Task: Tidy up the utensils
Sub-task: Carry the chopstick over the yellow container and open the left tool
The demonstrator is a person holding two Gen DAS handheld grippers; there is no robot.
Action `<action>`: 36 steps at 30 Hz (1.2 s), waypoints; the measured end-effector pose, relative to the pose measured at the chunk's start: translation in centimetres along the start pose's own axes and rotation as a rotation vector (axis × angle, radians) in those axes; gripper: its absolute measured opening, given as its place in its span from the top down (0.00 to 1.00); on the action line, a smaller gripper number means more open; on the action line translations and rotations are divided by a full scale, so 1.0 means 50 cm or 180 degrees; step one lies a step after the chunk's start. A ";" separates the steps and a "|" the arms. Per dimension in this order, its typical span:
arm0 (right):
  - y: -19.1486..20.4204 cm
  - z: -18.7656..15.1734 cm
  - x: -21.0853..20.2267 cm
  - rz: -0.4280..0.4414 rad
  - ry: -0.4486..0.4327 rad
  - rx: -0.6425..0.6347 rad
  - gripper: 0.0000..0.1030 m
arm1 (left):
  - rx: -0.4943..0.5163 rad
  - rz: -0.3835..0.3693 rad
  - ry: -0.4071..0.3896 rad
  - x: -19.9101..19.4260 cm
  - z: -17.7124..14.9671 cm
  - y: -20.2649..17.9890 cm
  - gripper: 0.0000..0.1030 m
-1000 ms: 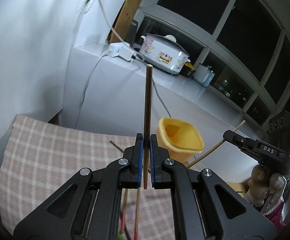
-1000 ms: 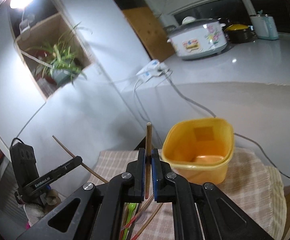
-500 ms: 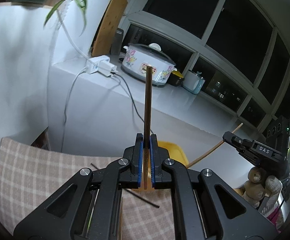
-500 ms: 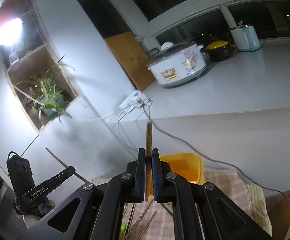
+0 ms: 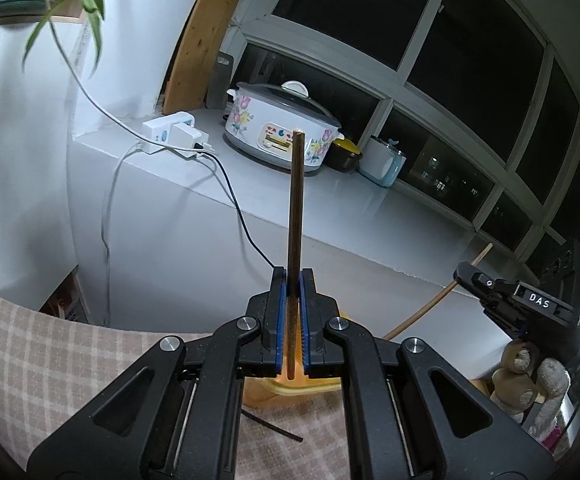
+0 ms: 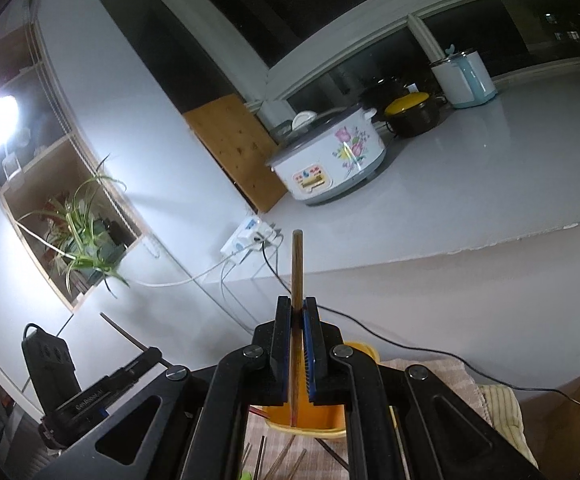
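On the left, the checked cloth (image 5: 29,360) reaches its left edge near the white wall, with bare cloth open beside the left gripper (image 5: 294,320). Its fingers (image 5: 278,320) are clamped on a dark wooden chopstick (image 5: 294,208) that stands upright above the yellow container (image 5: 290,388), whose rim shows just beneath them. A thin black stick (image 5: 273,426) lies on the cloth below. Further right, the right gripper (image 6: 298,352) has its fingers (image 6: 283,348) pressed on a second chopstick (image 6: 296,268), also upright over the yellow container, with loose utensils (image 6: 273,460) on the cloth nearer the camera. Behind runs the white ledge (image 6: 490,184) with the rice cooker (image 6: 330,160).
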State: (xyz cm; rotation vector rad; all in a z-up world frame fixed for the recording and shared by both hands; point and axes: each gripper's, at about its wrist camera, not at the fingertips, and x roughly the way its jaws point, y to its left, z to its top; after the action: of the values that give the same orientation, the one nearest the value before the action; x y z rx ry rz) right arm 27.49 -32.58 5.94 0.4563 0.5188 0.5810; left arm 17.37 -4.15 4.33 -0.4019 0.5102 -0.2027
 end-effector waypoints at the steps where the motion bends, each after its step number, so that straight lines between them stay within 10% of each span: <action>1: -0.001 0.003 -0.001 -0.0004 -0.0008 -0.0002 0.97 | 0.0001 0.0002 0.0009 0.005 0.000 -0.001 0.96; 36: -0.032 -0.109 0.110 -0.0437 0.0663 -0.0413 0.96 | 0.0084 0.0127 0.0310 0.045 -0.074 -0.017 0.96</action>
State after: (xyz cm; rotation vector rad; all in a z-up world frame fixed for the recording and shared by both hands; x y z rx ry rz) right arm 28.94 -28.99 -0.93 0.2356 0.7010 0.5292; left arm 17.31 -6.76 0.77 -0.3571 0.6101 -0.1910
